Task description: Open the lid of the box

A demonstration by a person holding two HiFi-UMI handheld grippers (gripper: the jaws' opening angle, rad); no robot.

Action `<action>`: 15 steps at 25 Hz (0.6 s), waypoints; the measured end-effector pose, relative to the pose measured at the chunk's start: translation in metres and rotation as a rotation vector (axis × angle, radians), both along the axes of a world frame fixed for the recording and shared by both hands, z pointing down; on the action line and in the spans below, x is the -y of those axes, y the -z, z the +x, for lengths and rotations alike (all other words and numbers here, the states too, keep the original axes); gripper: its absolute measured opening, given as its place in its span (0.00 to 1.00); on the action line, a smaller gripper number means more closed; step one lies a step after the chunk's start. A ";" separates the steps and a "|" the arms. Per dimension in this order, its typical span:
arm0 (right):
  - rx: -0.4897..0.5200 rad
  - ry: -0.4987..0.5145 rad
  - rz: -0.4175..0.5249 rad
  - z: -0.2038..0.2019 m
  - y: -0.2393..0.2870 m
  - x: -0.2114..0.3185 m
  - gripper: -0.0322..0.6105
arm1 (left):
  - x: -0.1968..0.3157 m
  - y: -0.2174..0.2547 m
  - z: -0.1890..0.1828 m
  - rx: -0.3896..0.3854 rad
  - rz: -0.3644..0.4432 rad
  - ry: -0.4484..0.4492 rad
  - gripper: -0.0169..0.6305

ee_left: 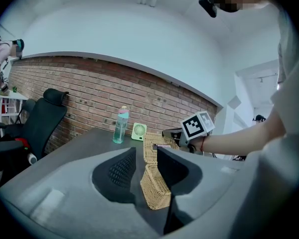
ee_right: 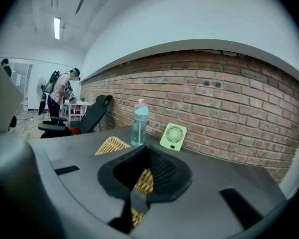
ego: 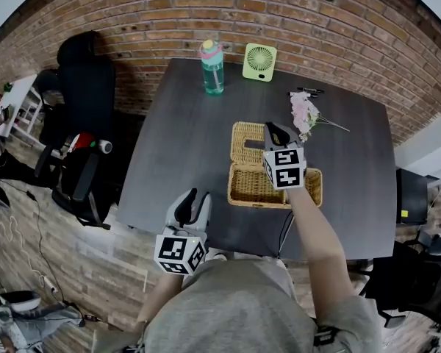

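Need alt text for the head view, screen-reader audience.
Right tongs grip the opened woven wicker lid of a rectangular wicker box on a dark grey table. Left tongs hover open near the table's front edge; a teal water bottle and green fan stand behind.

Woven wicker box [ego: 246, 187] and lid [ego: 247, 143], matt dark wood-grain table [ego: 184, 160], rough brick wall [ego: 206, 13]

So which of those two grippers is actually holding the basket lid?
The right gripper, out over the wicker box: its jaws are pinched on the raised lid. The left gripper sits open near the table's front edge, holding nothing.
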State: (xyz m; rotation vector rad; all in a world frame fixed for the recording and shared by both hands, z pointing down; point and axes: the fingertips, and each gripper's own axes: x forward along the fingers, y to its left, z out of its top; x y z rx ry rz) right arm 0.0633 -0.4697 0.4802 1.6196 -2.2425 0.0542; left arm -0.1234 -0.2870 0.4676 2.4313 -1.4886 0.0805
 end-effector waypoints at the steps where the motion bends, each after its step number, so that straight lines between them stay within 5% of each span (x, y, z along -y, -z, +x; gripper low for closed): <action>1: 0.000 -0.002 -0.004 0.000 -0.002 0.002 0.08 | 0.001 -0.001 0.000 0.001 -0.002 0.001 0.24; 15: -0.008 -0.010 -0.086 0.005 -0.037 0.022 0.08 | 0.011 -0.008 0.001 0.014 -0.026 0.006 0.24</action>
